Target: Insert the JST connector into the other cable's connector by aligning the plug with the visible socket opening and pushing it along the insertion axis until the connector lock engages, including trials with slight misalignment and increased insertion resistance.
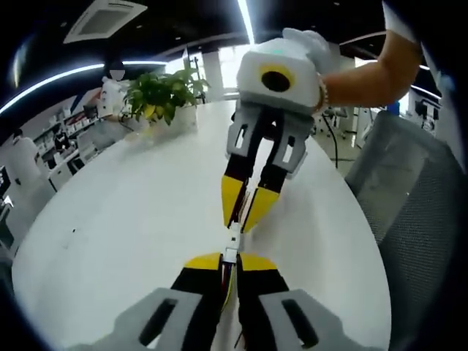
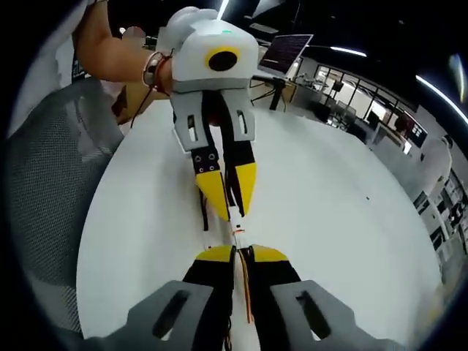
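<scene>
Left gripper view shows the left claw point(image 1: 229, 262) rising from the bottom centre of the frame, its yellow-tipped jaws pressed together on a small white connector point(image 1: 230, 254) with thin wires running back between them. Just above it, at frame centre, the right claw point(image 1: 244, 208) comes down from the upper right, jaws likewise pinched around the mating white connector point(image 1: 234, 235) and its cable. The two white housings lie end to end on one nearly vertical line in the frame, touching or all but touching; whether the plug has entered the socket or the lock has caught is too small to tell. Right gripper view gives the mirror picture: the right claw point(image 2: 241, 254) at the bottom centre clamps its connector point(image 2: 238, 232) with an orange wire point(image 2: 246, 289) trailing toward the lower edge, and the left claw point(image 2: 228, 191) descends from the upper middle, holding the other connector point(image 2: 235, 213) directly in line with it. Both claws hang over a white surface point(image 1: 131, 219), with a potted plant point(image 1: 161, 95) at the upper left of the left gripper view. The coming move seems to hinge on this shared long axis: each housing lies straight ahead of its claw, so a push along that line should seat them, while any sideways tilt would likely bind.
</scene>
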`<state>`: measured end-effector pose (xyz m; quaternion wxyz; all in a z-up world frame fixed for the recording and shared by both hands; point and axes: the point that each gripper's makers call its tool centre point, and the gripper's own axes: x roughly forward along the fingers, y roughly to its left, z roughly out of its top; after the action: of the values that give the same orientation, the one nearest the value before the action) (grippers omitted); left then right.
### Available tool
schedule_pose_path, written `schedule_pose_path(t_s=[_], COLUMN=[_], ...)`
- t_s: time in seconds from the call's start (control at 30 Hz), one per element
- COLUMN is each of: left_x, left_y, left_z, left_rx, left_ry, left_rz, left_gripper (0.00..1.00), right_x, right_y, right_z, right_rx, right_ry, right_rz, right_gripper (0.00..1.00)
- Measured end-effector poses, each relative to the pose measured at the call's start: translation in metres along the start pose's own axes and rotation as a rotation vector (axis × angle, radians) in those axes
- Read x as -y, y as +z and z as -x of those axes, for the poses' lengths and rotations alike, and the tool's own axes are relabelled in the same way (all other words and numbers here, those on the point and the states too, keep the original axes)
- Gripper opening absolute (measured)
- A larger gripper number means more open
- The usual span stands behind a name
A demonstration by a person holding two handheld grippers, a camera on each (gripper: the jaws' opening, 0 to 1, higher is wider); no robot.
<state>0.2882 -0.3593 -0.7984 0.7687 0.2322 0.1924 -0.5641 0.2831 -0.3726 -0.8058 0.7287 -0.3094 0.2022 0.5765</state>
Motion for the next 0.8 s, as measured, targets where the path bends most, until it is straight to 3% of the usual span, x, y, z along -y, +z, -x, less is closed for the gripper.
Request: schedule_pose_path(t_s=[0.8], left_x=[0.001], left_y=[0.0011], left_z=[0.0011], left_rx=[0.008], left_ry=[0.018], left_rz=[-0.061], left_gripper=[0.0], right_x=[-0.0009], right_y=[0.0086], right_z=[-0.0057], right_rx=[-0.01], right_ry=[0.009], right_rz=[0.005], right_gripper=[0.03])
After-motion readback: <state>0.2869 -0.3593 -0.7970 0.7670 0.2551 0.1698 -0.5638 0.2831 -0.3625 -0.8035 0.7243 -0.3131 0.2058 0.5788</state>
